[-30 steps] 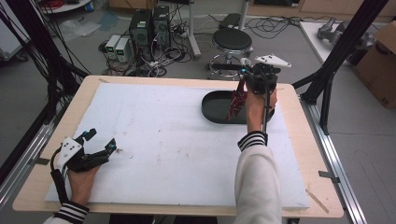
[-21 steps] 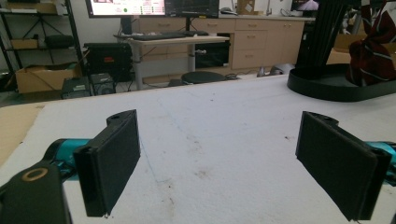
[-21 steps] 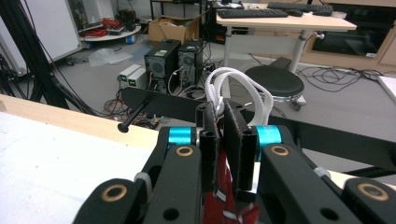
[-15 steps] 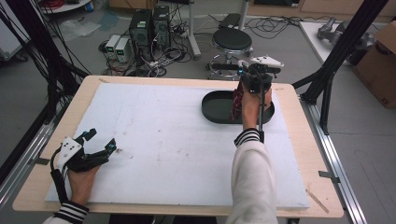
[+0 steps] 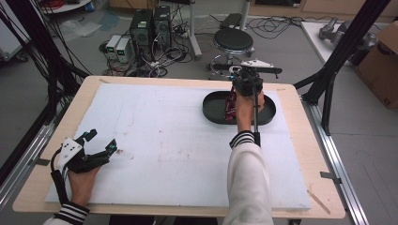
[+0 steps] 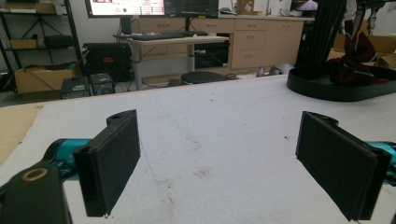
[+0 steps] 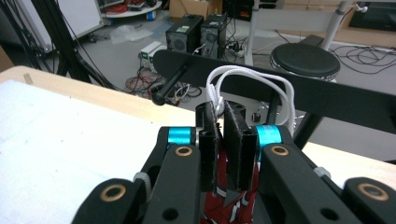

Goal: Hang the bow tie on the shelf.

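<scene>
The left gripper (image 5: 101,151) is rested at the near left corner of the white table (image 5: 155,140), its jaws spread wide around nothing, apparently kept clear of the work. Far across, the right gripper (image 7: 223,140) is clamped on a white cord loop (image 7: 252,81) of a red bag (image 5: 230,105), which hangs directly beneath it over the black tray (image 5: 211,110), seemingly being lifted out or lowered in.

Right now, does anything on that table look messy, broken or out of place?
Nothing broken. The white mat carries brownish smudges near its middle. The red bag hangs by its white cord from the right gripper over the black tray, not resting flat.
</scene>
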Demonstrator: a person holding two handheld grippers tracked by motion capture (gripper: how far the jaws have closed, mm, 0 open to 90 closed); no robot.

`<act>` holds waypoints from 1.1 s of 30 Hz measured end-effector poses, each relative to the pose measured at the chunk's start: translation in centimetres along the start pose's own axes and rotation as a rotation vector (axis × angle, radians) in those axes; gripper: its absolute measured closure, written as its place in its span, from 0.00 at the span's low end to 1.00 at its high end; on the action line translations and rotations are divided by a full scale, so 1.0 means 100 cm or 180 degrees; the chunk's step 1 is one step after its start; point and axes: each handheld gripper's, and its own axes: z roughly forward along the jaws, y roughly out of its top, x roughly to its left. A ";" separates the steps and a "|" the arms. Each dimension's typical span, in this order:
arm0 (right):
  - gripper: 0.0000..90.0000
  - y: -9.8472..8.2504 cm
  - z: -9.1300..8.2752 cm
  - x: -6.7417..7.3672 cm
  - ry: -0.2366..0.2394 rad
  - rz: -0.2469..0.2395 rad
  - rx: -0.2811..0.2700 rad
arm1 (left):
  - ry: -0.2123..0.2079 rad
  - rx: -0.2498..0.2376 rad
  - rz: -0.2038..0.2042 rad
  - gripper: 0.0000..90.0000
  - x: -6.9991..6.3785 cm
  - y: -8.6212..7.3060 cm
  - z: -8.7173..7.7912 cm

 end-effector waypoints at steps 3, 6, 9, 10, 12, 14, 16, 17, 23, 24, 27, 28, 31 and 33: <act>0.93 -0.001 0.002 0.001 0.0044 -0.0026 0.0039 | 0.0002 0.0001 -0.0002 0.16 0.000 0.000 0.000; 0.93 -0.003 0.004 0.001 0.0059 -0.0058 0.0132 | -0.0002 0.0000 0.0006 0.16 0.000 0.000 0.000; 0.93 -0.004 0.006 0.000 0.0081 -0.0068 0.0198 | -0.0002 -0.0001 0.0006 0.16 0.000 0.000 0.000; 0.93 -0.004 0.006 0.000 0.0081 -0.0068 0.0198 | -0.0002 0.0000 0.0007 0.16 0.000 0.000 0.000; 0.93 -0.007 0.009 -0.002 0.0114 -0.0056 0.0297 | 0.0000 0.0001 0.0001 0.16 0.000 0.000 0.000; 0.93 -0.008 0.010 -0.002 0.0128 -0.0046 0.0337 | 0.0002 0.0001 0.0000 0.16 0.000 0.000 0.000; 0.93 -0.008 0.011 -0.002 0.0126 -0.0068 0.0357 | 0.0005 -0.0001 -0.0005 0.16 0.000 0.000 0.000; 0.93 -0.009 0.011 -0.002 0.0136 -0.0057 0.0366 | 0.0009 0.0000 -0.0011 0.16 0.000 0.000 0.000; 0.91 -0.010 0.008 -0.005 0.0183 -0.0128 0.0439 | 0.0006 0.0020 -0.0004 0.16 0.000 0.000 0.001; 0.91 -0.010 0.008 -0.005 0.0183 -0.0128 0.0439 | 0.0006 0.0018 -0.0003 0.16 0.000 0.000 0.001; 0.82 -0.012 0.009 -0.008 0.0224 -0.0100 0.0495 | 0.0004 0.0018 0.0007 0.16 0.000 0.000 0.001; 0.82 -0.012 0.009 -0.008 0.0224 -0.0100 0.0495 | 0.0007 0.0017 0.0009 0.16 0.000 0.000 0.000; 0.61 -0.013 0.012 -0.007 0.0294 -0.0118 0.0511 | 0.0008 0.0012 0.0002 0.16 0.000 0.000 0.000; 0.38 -0.012 0.012 -0.003 0.0268 -0.0131 0.0495 | 0.0007 0.0011 0.0000 0.16 0.000 0.000 0.001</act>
